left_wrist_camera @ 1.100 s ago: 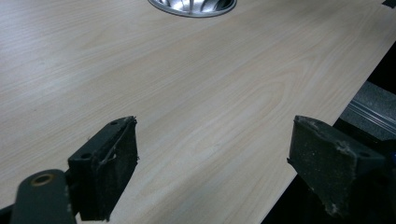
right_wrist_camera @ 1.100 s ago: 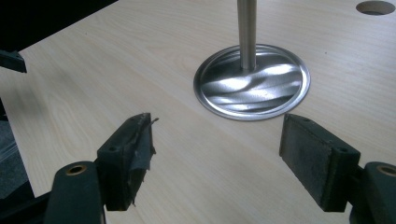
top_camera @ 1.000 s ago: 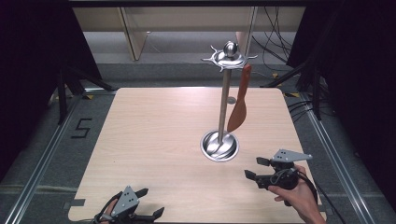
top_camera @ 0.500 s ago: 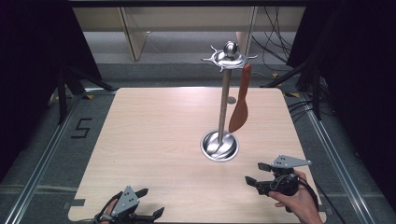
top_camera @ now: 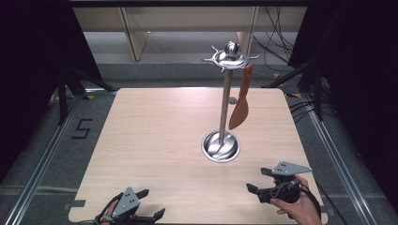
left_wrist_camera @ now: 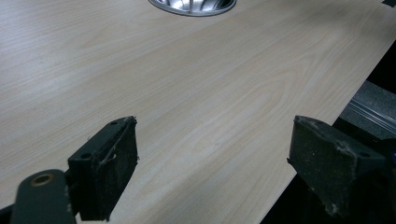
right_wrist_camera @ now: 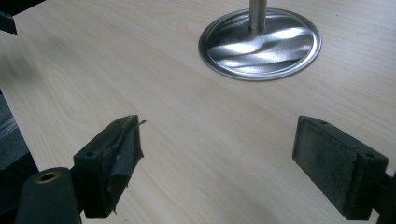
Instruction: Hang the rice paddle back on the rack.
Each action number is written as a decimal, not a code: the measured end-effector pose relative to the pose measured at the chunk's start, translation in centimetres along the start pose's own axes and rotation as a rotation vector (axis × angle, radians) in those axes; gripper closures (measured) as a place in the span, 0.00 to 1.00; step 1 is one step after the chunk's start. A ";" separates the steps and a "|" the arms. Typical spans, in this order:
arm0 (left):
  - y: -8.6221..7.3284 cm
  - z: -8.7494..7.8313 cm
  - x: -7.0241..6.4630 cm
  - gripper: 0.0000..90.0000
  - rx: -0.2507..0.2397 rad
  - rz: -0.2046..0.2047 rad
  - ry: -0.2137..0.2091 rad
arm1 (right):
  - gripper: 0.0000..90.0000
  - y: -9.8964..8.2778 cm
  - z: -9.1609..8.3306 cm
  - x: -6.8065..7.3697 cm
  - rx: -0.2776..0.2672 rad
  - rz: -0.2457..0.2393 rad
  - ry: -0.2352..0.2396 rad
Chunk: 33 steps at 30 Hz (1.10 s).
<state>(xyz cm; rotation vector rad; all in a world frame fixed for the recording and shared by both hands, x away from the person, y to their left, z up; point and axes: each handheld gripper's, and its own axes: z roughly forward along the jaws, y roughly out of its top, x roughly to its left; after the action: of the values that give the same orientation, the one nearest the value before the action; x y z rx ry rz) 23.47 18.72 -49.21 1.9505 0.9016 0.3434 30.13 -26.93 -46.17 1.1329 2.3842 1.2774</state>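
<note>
Utensil stand [top_camera: 225, 101]: upright on the desk [top_camera: 155, 136], right of centre. Steel pole rises from a round polished base [top_camera: 220, 147] to a hooked crown with a ball on top. One brown spatula [top_camera: 240, 105] hangs from a hook on the crown's right side, blade down, blade tip clear of the base and beside the pole without touching it.

Right tongs [top_camera: 261, 181]: low over the near right part of the desk, held in a hand [top_camera: 295, 206], pointing left and toward the stand, near the base yet apart from it. Jaws have just been opening and now stand released, wide apart, nothing between them but bare wood. In the right gripper view the base [right_wrist_camera: 260, 44] lies ahead of the pads [right_wrist_camera: 338, 161], slightly right of the midline.

Left tongs [top_camera: 150, 206]: at the near left edge of the desk, well apart from the stand. Released as well; jaws spread, empty. The left gripper view has the rim of the base [left_wrist_camera: 191, 5] at the top, far ahead.
</note>
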 end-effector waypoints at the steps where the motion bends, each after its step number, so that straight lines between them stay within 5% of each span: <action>1: 0.0 0.0 0.0 0.17 -0.007 -0.009 -0.003 | 0.18 -0.1 0.0 0.1 -0.004 0.011 -0.007; 7: 0.1 0.0 0.1 0.17 -0.005 0.011 -0.002 | 0.18 -0.7 -0.2 0.2 -0.002 -0.010 -0.001; 8: 0.1 -0.1 0.1 0.17 -0.003 0.021 -0.003 | 0.18 -0.9 -0.2 0.6 0.005 0.034 0.018; 9: 0.0 0.0 0.0 0.17 -0.002 0.007 0.001 | 0.18 -0.9 -0.3 0.3 0.000 -0.006 0.001; 13: 0.1 0.0 0.0 0.17 -0.004 0.001 -0.001 | 0.18 -1.4 -0.2 0.5 0.018 0.007 0.045; 27: 0.0 0.0 0.0 0.17 -0.003 -0.001 0.000 | 0.18 -2.4 -0.9 1.2 0.035 0.045 -0.012; 30: 0.1 0.0 0.0 0.17 -0.007 -0.004 -0.002 | 0.18 -2.4 -0.8 0.8 0.027 0.011 -0.004; 32: 0.0 0.0 0.0 0.17 -0.005 -0.002 0.000 | 0.18 -2.5 -0.7 1.0 0.030 0.041 0.006; 33: 0.0 0.0 0.0 0.17 0.001 0.000 0.001 | 0.18 -2.4 -0.8 0.8 0.029 0.000 -0.010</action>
<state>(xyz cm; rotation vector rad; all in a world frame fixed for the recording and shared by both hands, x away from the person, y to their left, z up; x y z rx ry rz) 23.46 18.71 -49.21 1.9510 0.9027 0.3446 27.93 -27.66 -47.50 1.1451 2.4034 1.2382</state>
